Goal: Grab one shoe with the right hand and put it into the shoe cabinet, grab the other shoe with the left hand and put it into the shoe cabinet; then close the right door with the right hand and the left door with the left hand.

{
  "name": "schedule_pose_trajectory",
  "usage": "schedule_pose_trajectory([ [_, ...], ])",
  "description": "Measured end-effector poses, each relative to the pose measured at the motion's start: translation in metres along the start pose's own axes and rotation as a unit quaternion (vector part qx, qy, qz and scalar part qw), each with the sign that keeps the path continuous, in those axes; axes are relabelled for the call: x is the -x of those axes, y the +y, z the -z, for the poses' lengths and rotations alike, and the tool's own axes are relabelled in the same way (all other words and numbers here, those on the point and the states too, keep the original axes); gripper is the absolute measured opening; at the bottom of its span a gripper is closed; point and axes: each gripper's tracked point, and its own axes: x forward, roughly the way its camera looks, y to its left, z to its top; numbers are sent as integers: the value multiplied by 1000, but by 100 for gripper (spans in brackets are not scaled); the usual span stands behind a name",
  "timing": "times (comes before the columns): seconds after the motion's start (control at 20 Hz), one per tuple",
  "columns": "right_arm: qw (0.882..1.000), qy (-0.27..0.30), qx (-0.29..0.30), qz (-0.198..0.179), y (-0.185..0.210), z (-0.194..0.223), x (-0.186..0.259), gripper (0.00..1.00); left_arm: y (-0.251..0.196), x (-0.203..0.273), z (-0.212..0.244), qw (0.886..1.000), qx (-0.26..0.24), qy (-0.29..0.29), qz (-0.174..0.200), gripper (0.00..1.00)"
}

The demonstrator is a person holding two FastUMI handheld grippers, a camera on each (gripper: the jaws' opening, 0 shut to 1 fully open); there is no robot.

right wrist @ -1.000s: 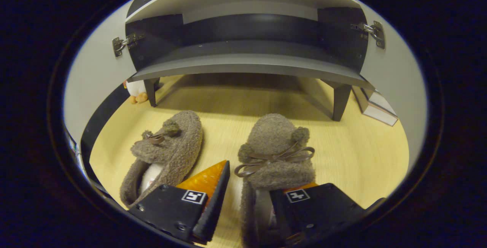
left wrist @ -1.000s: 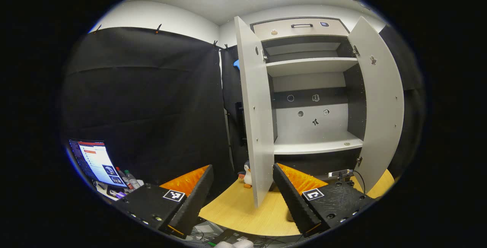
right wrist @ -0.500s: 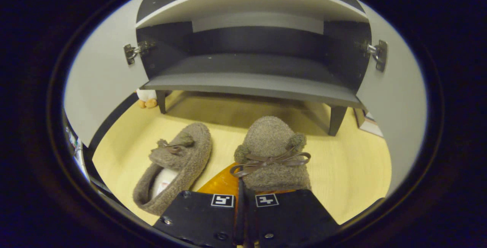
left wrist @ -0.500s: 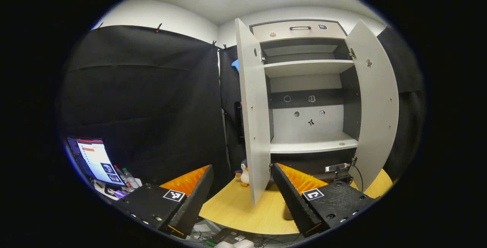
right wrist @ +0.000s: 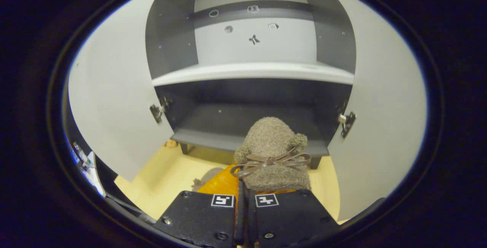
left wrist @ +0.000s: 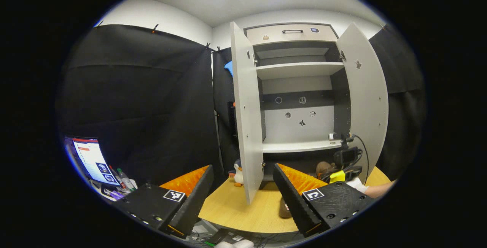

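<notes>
Before the cabinet [right wrist: 251,73], right gripper [right wrist: 240,187] clamped on one shoe [right wrist: 272,153], raised level with its bottom shelf; other shoe [right wrist: 207,175] below on floor. Left gripper [left wrist: 243,194] wide, empty. Thin pinch: could slip, snag shelf edge.

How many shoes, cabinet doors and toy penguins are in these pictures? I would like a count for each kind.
Shoes: 2
Cabinet doors: 2
Toy penguin: 1
Total: 5

Toy penguin [left wrist: 238,172] on table [left wrist: 243,213]; monitor [left wrist: 90,160] beside bottles [left wrist: 122,177]
</notes>
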Motion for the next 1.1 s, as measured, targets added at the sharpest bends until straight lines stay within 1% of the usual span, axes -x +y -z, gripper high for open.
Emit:
schedule_pose_trajectory([
  [0.15, 999, -40, 1, -11, 12, -59, 13, 7, 3, 2, 7, 1000, 7, 4, -1, 96],
  [0.3, 997, -75, 9, -6, 18, -116, 15, 7, 7, 0, 12, 1000, 17, 6, -8, 96],
  [0.45, 995, -100, 11, 3, 15, -165, 3, 7, 9, -2, 15, 999, 25, 8, -18, 96],
  [0.65, 993, -115, 12, 19, 5, -222, -27, 7, 11, -4, 15, 999, 17, 8, -34, 96],
  [0.75, 993, -113, 8, 24, -1, -245, -46, 7, 12, -5, 15, 999, 14, 7, -43, 96],
  [0.85, 993, -107, 13, 39, -9, -262, -71, 7, 11, -5, 14, 999, 6, 7, -52, 96],
  [0.9, 994, -99, 17, 46, -13, -267, -84, 6, 10, -6, 13, 998, 4, 6, -55, 96],
  [0.95, 994, -92, 16, 51, -16, -272, -99, 8, 7, -8, 13, 998, 2, 6, -60, 96],
  [1.1, 996, -61, 6, 57, -22, -276, -133, 7, 8, -9, 16, 997, 5, 11, -77, 96],
])
